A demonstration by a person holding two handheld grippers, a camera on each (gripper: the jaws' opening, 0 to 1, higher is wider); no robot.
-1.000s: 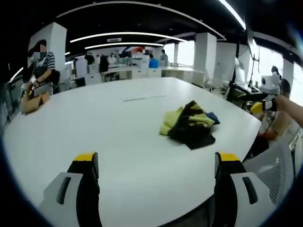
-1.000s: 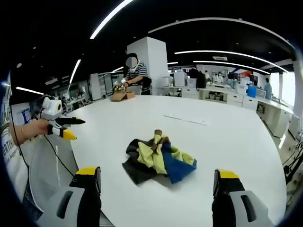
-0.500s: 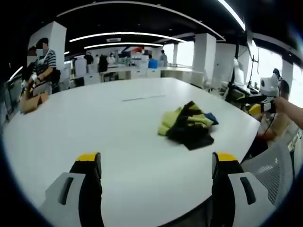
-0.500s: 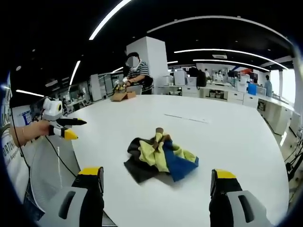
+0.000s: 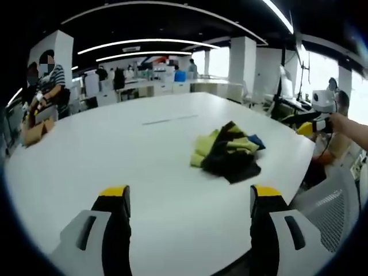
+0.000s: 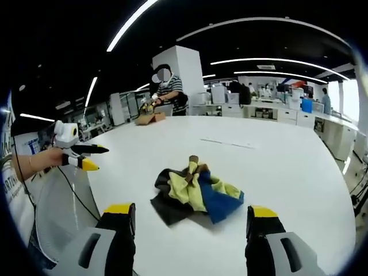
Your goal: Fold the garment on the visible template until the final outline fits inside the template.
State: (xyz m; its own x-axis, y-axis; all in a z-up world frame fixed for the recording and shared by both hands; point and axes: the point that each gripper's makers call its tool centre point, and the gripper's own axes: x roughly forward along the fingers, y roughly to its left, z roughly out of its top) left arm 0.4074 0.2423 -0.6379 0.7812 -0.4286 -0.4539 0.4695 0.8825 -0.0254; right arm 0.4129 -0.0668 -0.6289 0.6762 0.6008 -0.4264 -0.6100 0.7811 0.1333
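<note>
garment still crumpled, both tongs empty

the garment (image 5: 226, 153) sits in a bunched heap of black, yellow and blue on the white table (image 5: 115, 149), well ahead of the left gripper (image 5: 188, 201) and a bit to its right. the right gripper (image 6: 191, 220) hovers with the heap just ahead between its jaws. both sets of jaws are spread wide, grasping nothing. a thin line (image 6: 227, 144) lies on the table beyond the heap.

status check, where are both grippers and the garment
Left gripper open, empty, short of the table edge. Right gripper open, empty. Garment crumpled in a heap on the white table, unfolded. Nothing between grippers and garment.
</note>
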